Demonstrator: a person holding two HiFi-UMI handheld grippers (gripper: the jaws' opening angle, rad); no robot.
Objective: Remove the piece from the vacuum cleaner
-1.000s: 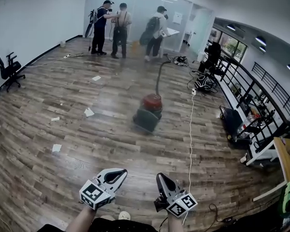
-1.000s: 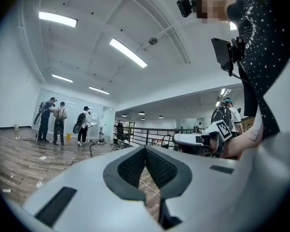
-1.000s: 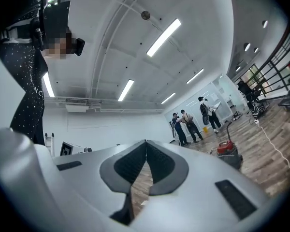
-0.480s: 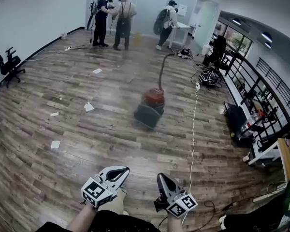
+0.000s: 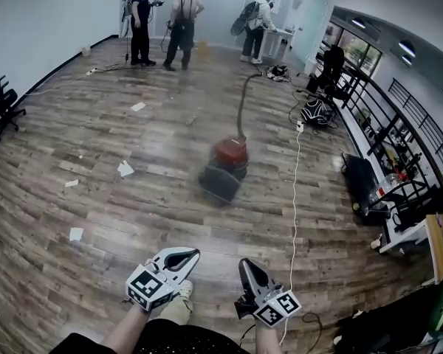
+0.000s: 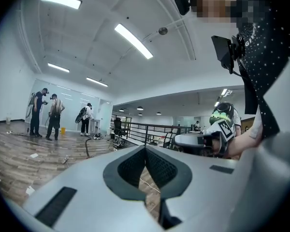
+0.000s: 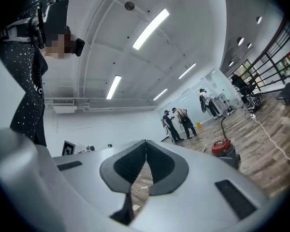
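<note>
A red and dark grey vacuum cleaner stands on the wooden floor in the middle of the room, its dark hose rising and curving away behind it. The right gripper view shows the vacuum cleaner small at the right. Both grippers are held low near the person's body, well short of the vacuum. My left gripper is shut with nothing in it, its tips meeting. My right gripper is shut and empty too, its tips touching.
A white cable runs along the floor right of the vacuum. Paper scraps lie on the floor at left. Three people stand at the far end. A black railing and bags line the right side; an office chair stands at far left.
The view has shifted forward and a little left; the vacuum sits slightly nearer. Both grippers stay shut in the same low position.
</note>
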